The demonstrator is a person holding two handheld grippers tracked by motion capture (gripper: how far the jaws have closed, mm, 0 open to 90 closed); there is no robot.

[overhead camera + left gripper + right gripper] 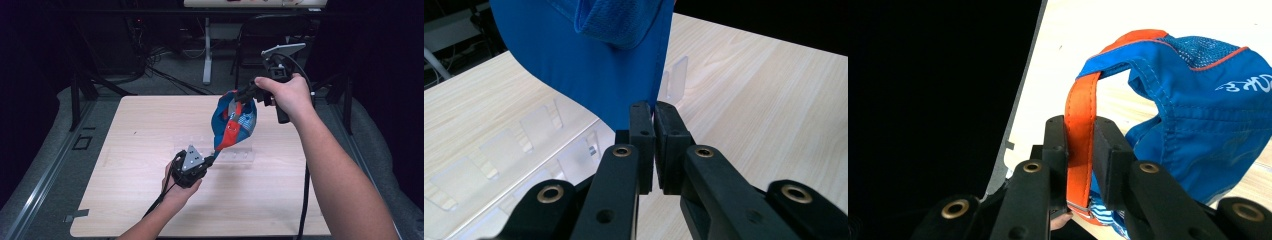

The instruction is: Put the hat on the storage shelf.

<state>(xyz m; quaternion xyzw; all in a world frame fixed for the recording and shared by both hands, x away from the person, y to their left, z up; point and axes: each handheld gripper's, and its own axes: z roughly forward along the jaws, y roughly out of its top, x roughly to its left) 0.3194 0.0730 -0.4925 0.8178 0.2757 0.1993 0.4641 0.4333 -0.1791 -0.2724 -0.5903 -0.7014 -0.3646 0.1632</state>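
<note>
1. Pale wooden bench [150, 200] sits before a dark room.
2. Blue cap [235, 122] hangs above the bench centre, long axis from 1 o'clock down to 7 o'clock.
3. Right tool [243, 95] pinches its orange strap [1080, 145]; left tool [210, 161] pinches the lower blue edge.

Blue cap [235, 120] stretched above table [130, 200] between right gripper [241, 96] and left gripper [211, 159].

Blue cloth cap [234, 120], matt pale wood-grain table [140, 130], clear plastic rack [539, 135]
</note>
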